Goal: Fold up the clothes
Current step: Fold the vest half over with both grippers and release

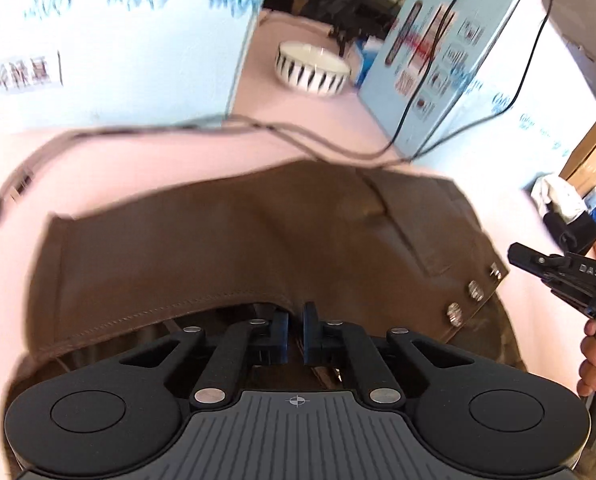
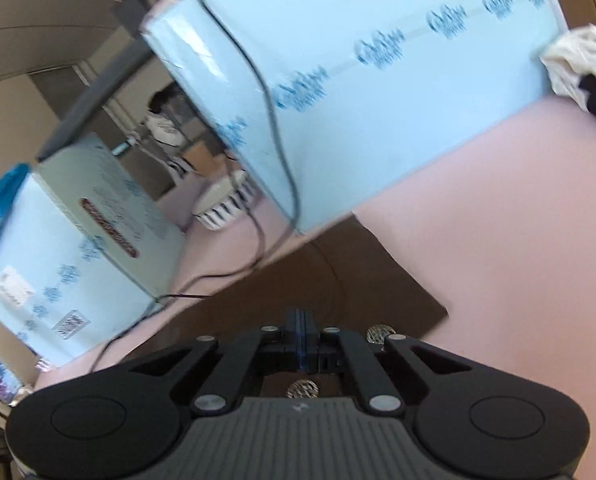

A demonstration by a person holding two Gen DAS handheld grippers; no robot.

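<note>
A brown garment [image 1: 234, 248] with metal snap buttons [image 1: 475, 290] lies on the pink table [image 1: 110, 164]. My left gripper [image 1: 296, 330] sits at its near hem edge, its pads a narrow gap apart with the stitched hem just beyond them; no cloth shows between them. My right gripper [image 2: 301, 336] is shut on the garment's edge [image 2: 338, 280] near two snap buttons [image 2: 379, 334]. The right gripper also shows in the left wrist view [image 1: 516, 254] at the garment's right side, held by a hand.
Light blue boxes [image 1: 434, 68] [image 2: 378, 92] stand along the table's back and sides. A striped white bowl [image 1: 312, 66] sits behind. Dark cables [image 1: 178, 130] run across the table beyond the garment. White and black cloth [image 2: 582, 60] lies at the far right.
</note>
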